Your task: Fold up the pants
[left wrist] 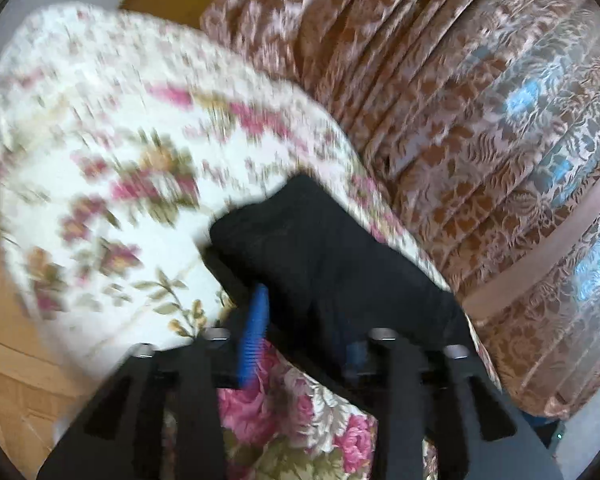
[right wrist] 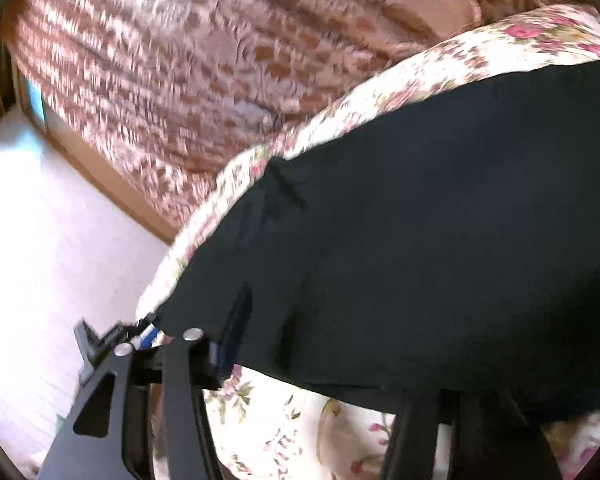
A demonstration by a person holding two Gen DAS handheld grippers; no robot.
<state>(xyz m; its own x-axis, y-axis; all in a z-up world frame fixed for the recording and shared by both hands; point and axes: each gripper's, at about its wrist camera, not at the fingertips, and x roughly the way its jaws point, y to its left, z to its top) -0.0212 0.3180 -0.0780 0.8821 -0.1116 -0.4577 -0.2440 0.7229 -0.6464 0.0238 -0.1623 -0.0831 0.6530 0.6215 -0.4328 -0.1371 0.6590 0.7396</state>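
While the black pants [right wrist: 420, 240] drape over your right gripper [right wrist: 320, 344], their long axis runs rightward. Both grippers look spread, pinching nothing; your left gripper [left wrist: 300, 320] probably sits under the folded end.

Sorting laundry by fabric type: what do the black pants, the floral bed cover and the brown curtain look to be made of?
Black pants: matte woven cloth, possibly cotton blend; no sheen, soft creases.
Floral bed cover: printed white fabric with pink roses, seemingly smooth cotton; blur hides the weave.
Brown curtain: thin, semi-sheer patterned fabric, maybe lace or burnout synthetic; daylight shows through its pleats.
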